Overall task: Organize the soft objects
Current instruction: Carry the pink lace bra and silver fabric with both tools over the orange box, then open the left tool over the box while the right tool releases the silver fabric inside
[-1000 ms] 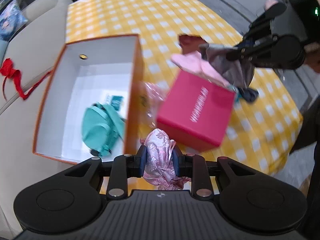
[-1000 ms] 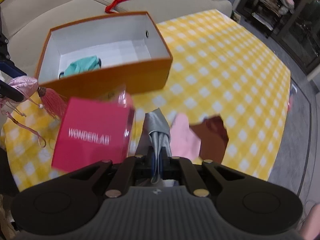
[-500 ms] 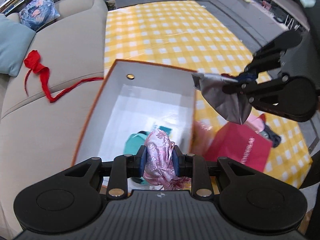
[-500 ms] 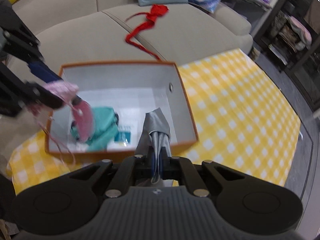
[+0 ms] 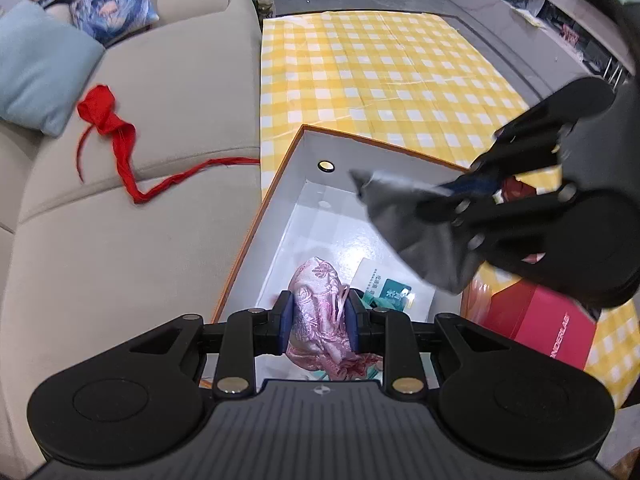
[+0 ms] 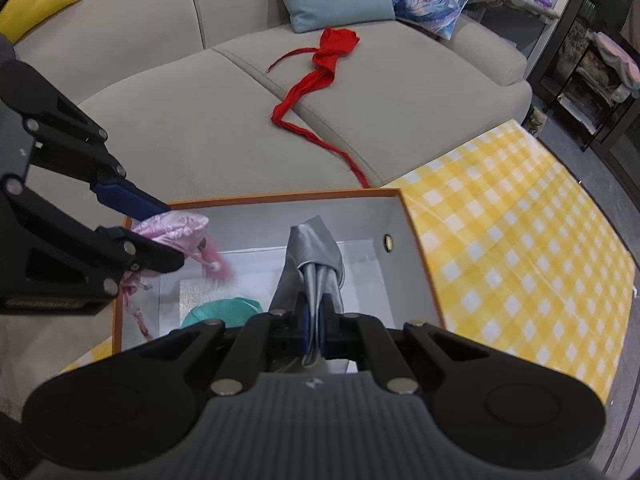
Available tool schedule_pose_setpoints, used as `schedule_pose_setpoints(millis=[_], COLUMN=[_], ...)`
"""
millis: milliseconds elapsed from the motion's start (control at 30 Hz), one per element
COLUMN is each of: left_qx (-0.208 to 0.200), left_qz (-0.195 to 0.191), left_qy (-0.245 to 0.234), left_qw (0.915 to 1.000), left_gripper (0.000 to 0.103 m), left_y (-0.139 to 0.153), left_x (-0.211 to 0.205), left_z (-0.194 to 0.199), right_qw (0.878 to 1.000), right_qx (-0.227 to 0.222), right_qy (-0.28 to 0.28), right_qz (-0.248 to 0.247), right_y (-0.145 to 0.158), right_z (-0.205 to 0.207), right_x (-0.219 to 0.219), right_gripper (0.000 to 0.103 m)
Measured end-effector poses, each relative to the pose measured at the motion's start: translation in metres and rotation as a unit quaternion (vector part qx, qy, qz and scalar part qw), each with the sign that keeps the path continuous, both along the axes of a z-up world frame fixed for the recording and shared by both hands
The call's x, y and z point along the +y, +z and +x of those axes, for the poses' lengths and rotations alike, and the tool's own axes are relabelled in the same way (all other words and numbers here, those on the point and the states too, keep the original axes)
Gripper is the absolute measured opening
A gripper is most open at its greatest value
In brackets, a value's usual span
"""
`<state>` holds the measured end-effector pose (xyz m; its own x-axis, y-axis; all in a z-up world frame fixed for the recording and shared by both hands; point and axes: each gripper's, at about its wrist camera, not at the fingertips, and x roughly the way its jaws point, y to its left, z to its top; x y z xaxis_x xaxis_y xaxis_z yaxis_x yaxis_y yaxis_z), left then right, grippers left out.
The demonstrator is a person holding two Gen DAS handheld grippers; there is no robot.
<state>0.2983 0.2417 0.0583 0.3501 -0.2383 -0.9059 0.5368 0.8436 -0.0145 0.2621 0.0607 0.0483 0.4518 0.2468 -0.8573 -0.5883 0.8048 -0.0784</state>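
Pink satin pouch (image 5: 318, 312) sits clamped in the left gripper (image 5: 319, 320) above the orange box (image 5: 256, 220); right gripper (image 6: 316, 324) pinches grey cloth (image 6: 316, 256) over its right side.

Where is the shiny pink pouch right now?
The pink pouch is pinched in the left gripper, hanging over the orange box, above the teal bag.

Shiny pink floral-brocade satin pouch (image 5: 318, 312) with pink tassel (image 6: 214, 262). Plain silver-grey satin cloth (image 6: 316, 256). Open cardboard box (image 5: 256, 232): orange outside, white inside. Teal fabric item (image 6: 220, 310) in it, pattern unclear. Tablecloth (image 5: 380, 68): yellow-white gingham. Red ribbon (image 6: 320, 68) on beige sofa (image 6: 180, 120). Magenta box (image 5: 548, 324), white lettering.
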Motion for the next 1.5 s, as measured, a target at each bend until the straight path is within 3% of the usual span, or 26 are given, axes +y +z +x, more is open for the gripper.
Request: schedule_pose_setpoints(millis=[133,433,700,733,800,900,1500], left_qx=[0.015,0.05,0.064,0.062,0.056,0.053,0.026], left_qz=[0.029,0.057,0.06,0.059,0.053,0.05,0.068], left_qy=[-0.014,0.011,0.036,0.037,0.038,0.04,0.02], left_qw=[0.9994,0.997,0.9955,0.9956,0.9963,0.9966,0.9972], left_gripper=[0.03,0.03,0.033,0.034,0.043,0.055,0.058], left_y=[-0.025,-0.085,-0.11,-0.11,-0.109,-0.106,-0.064], left_x=[-0.004,0.003,0.015,0.015,0.017,0.018,-0.005], left_z=[0.008,0.027,0.033,0.033,0.031,0.031,-0.002], right_qw=[1.0,0.999,0.999,1.0,1.0,0.999,0.998], right_qx=[0.013,0.04,0.02,0.014,0.001,-0.001,-0.021], right_qy=[0.004,0.004,-0.005,-0.009,-0.024,-0.046,-0.062], right_qz=[-0.006,-0.015,-0.025,-0.023,-0.018,-0.003,-0.02], right_y=[-0.022,-0.067,-0.09,-0.09,-0.089,-0.086,-0.038], right_z=[0.011,0.029,0.04,0.041,0.043,0.046,0.017], right_x=[0.016,0.045,0.056,0.056,0.054,0.046,0.002], right_gripper=[0.001,0.002,0.004,0.005,0.027,0.037,0.037])
